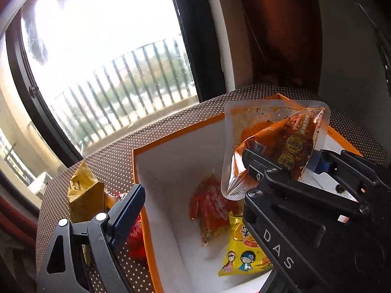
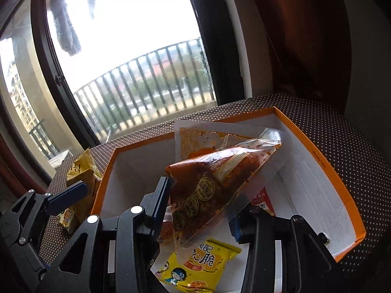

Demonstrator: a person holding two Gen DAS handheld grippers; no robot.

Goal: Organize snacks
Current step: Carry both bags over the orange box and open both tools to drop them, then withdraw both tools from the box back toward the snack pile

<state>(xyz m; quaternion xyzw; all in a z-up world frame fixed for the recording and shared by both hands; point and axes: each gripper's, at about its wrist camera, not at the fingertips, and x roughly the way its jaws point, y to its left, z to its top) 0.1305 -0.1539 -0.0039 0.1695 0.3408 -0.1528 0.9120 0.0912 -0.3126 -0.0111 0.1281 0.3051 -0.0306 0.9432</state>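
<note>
Snacks are going into an orange box on the dotted tabletop, where the right gripper is clamping a clear spicy pouch above the interior. The slick film is risking a slip or a snag on the box wall. Left to right: a gold packet is waiting outside the box's left edge beside the left gripper, jaws standing wide and empty; inside are lying 1 red packet and 1 yellow packet.
</note>
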